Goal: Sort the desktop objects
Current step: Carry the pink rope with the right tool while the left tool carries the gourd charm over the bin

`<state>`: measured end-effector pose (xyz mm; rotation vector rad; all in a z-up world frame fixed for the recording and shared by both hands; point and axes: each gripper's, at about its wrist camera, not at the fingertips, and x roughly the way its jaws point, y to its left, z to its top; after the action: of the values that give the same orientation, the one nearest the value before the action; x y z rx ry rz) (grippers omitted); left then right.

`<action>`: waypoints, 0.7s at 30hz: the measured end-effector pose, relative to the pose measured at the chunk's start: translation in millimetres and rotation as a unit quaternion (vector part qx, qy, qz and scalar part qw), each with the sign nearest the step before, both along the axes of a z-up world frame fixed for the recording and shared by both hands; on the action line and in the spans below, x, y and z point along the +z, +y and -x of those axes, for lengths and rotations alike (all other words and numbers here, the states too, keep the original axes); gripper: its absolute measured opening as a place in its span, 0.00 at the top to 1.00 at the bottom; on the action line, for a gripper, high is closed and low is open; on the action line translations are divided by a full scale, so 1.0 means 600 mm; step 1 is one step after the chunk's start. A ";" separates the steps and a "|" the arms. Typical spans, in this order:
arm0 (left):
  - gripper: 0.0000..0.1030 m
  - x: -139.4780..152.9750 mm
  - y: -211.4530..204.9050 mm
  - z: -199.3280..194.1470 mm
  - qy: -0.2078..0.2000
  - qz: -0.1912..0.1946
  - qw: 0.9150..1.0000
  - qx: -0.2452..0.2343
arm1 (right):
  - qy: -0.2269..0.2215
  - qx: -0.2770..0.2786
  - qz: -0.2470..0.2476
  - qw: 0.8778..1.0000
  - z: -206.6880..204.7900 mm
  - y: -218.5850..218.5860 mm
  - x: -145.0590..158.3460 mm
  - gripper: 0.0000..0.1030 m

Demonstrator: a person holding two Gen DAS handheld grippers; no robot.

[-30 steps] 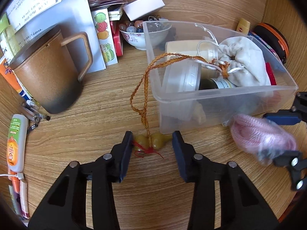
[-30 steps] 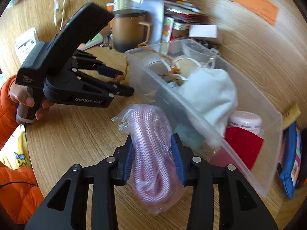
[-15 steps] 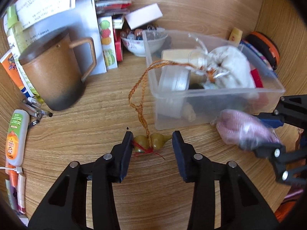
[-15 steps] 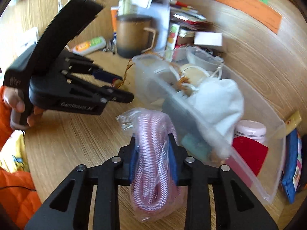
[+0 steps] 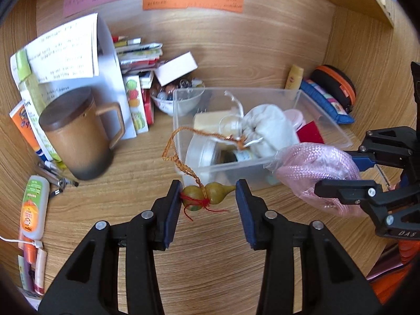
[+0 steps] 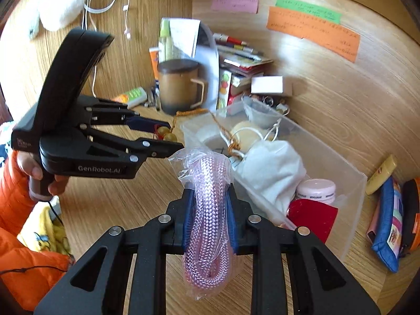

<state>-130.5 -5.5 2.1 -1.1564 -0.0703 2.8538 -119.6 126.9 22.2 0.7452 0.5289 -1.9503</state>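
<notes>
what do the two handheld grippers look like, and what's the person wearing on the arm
Both grippers are matte black plastic with silver rivets at the linkage joints and blue pads lining the jaws. The left gripper has a pistol-style grip, a tall curved black housing on top and white "GenRobot.AI" lettering on its side. The right gripper shows the same black forked arms. The hand comes out of a puffy orange sleeve.
</notes>
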 end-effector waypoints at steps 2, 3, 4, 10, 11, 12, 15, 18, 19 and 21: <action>0.60 0.008 0.004 -0.006 0.006 0.001 1.000 -0.002 | 0.001 -0.003 0.012 1.000 -0.001 0.009 0.011 0.81; 0.60 0.012 0.004 -0.008 0.010 0.000 1.000 -0.002 | 0.002 -0.004 0.014 1.000 -0.001 0.011 0.016 0.81; 0.60 0.016 0.005 -0.010 0.013 -0.002 1.000 -0.004 | 0.003 -0.007 0.016 1.000 -0.001 0.012 0.020 0.81; 0.60 0.037 0.009 -0.011 0.029 -0.001 0.999 -0.014 | 0.023 -0.023 0.023 0.999 -0.003 0.024 0.048 0.81; 0.60 0.040 0.010 -0.010 0.033 0.001 0.999 -0.015 | 0.024 -0.026 0.025 0.999 0.000 0.027 0.052 0.81; 0.60 0.044 0.011 -0.010 0.036 0.001 0.999 -0.018 | 0.026 -0.031 0.027 0.999 0.003 0.030 0.057 0.81; 0.60 0.056 0.013 -0.004 0.046 0.001 0.999 -0.025 | 0.038 -0.052 0.029 0.998 0.014 0.038 0.072 0.81; 0.60 0.066 0.016 0.004 0.052 0.004 0.998 -0.030 | 0.043 -0.067 0.032 0.996 0.027 0.044 0.082 0.81; 0.60 0.069 0.017 0.009 0.053 0.005 0.998 -0.031 | 0.044 -0.072 0.034 0.996 0.033 0.046 0.086 0.81; 0.60 0.073 0.018 0.016 0.054 0.007 0.998 -0.032 | 0.045 -0.081 0.036 0.995 0.043 0.048 0.089 0.81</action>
<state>-140.1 5.0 46.2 -0.9848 -0.0077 2.8590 -145.7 155.6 75.8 0.6747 0.4611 -2.1499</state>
